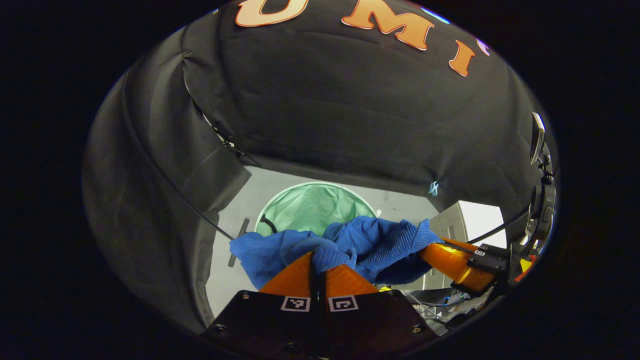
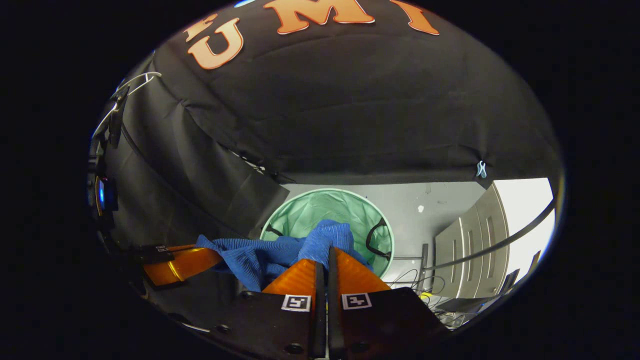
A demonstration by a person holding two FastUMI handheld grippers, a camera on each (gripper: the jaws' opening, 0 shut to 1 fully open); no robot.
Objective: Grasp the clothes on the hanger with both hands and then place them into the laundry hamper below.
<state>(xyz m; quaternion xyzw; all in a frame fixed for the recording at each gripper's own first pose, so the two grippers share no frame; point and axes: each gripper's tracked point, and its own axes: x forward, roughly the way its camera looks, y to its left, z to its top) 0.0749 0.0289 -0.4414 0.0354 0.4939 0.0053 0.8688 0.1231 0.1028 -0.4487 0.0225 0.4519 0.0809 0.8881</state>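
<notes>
Closest to the lens in the left gripper view, the left gripper [image 1: 318, 260] has its fingers pressed nearly together on a fold of the blue knit garment [image 1: 350, 245], pinching the cloth at their tips; the garment stretches rightward from there to the right gripper [image 1: 440, 250], which comes in from the right edge and meets the cloth's far end, though that view does not make clear how its fingers stand; in the right gripper view, the right gripper [image 2: 324, 257] likewise has its fingers drawn close with a bunch of the garment [image 2: 280, 255] caught between them; the cloth sags leftward toward the left gripper [image 2: 205, 257] at the left side; the garment hangs in the air between the two grippers, above and in front of the round green laundry hamper [image 2: 350, 210], which stands open on the pale grey floor [image 2: 430, 210]; black loop handles show on the hamper's rim; grey cabinets [image 2: 465, 240] stand to the right of the hamper, with loose cables [image 2: 410, 277] lying on the floor near their base.
</notes>
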